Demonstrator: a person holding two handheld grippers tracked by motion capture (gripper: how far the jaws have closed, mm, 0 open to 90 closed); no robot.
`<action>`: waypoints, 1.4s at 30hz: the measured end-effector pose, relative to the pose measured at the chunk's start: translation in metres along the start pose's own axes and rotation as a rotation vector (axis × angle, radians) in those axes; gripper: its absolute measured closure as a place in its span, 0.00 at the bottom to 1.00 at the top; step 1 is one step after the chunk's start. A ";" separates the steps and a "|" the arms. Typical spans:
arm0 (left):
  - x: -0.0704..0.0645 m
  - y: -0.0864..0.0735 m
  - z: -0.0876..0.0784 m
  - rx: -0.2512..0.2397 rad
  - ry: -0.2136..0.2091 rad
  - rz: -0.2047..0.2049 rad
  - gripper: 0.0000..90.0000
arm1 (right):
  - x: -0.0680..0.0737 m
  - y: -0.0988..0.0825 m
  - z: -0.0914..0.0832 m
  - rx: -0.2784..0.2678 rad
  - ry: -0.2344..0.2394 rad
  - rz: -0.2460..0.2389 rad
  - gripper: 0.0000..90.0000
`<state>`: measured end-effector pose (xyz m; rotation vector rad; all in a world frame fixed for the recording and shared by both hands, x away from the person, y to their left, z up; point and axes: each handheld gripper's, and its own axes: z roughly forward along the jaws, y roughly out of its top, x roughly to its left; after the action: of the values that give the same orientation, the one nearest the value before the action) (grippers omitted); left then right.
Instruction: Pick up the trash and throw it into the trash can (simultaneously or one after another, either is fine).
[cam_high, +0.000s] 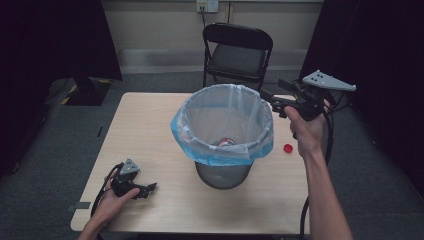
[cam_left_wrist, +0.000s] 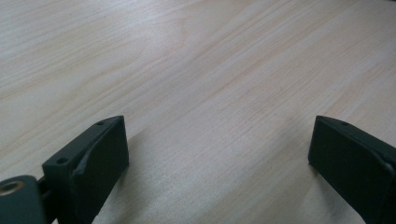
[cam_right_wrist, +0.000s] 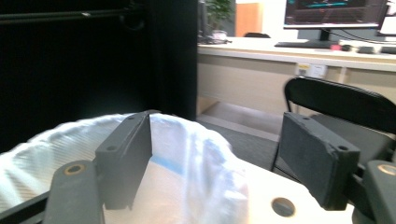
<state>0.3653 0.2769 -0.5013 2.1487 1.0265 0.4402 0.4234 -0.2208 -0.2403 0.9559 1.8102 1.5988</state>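
Observation:
A dark mesh waste bin (cam_high: 222, 176) with a pale blue plastic liner (cam_high: 223, 125) stands in the middle of the wooden table (cam_high: 150, 120). Something red and white (cam_high: 227, 142) lies at its bottom. A small red cap (cam_high: 288, 148) sits on the table just right of the bin. My right gripper (cam_high: 272, 102) is held up at the bin's far right rim, pointing left, open with nothing between its jaws. In the right gripper view the right gripper (cam_right_wrist: 219, 135) frames the liner's (cam_right_wrist: 196, 158) edge. My left gripper (cam_high: 150, 189) rests open on the table at the front left, and in its own view the left gripper (cam_left_wrist: 219, 135) has bare wood between its jaws.
A black folding chair (cam_high: 237, 50) stands beyond the table's far edge, also seen as the chair (cam_right_wrist: 341, 100) in the right gripper view. Dark curtains hang at both sides. Cables trail from both grippers over the front and right edges of the table.

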 end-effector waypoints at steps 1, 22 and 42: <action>0.000 0.000 0.000 0.000 0.000 0.000 0.05 | -0.003 -0.002 0.000 0.004 -0.015 0.001 0.29; 0.000 0.000 0.000 0.000 0.000 0.000 0.05 | -0.057 -0.056 -0.010 0.133 -0.217 0.070 0.31; 0.000 0.000 0.000 0.002 0.006 0.003 0.05 | -0.087 -0.135 -0.001 0.349 -0.259 0.121 0.36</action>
<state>0.3651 0.2771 -0.5011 2.1520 1.0271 0.4471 0.4546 -0.2968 -0.3782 1.3827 1.9074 1.1766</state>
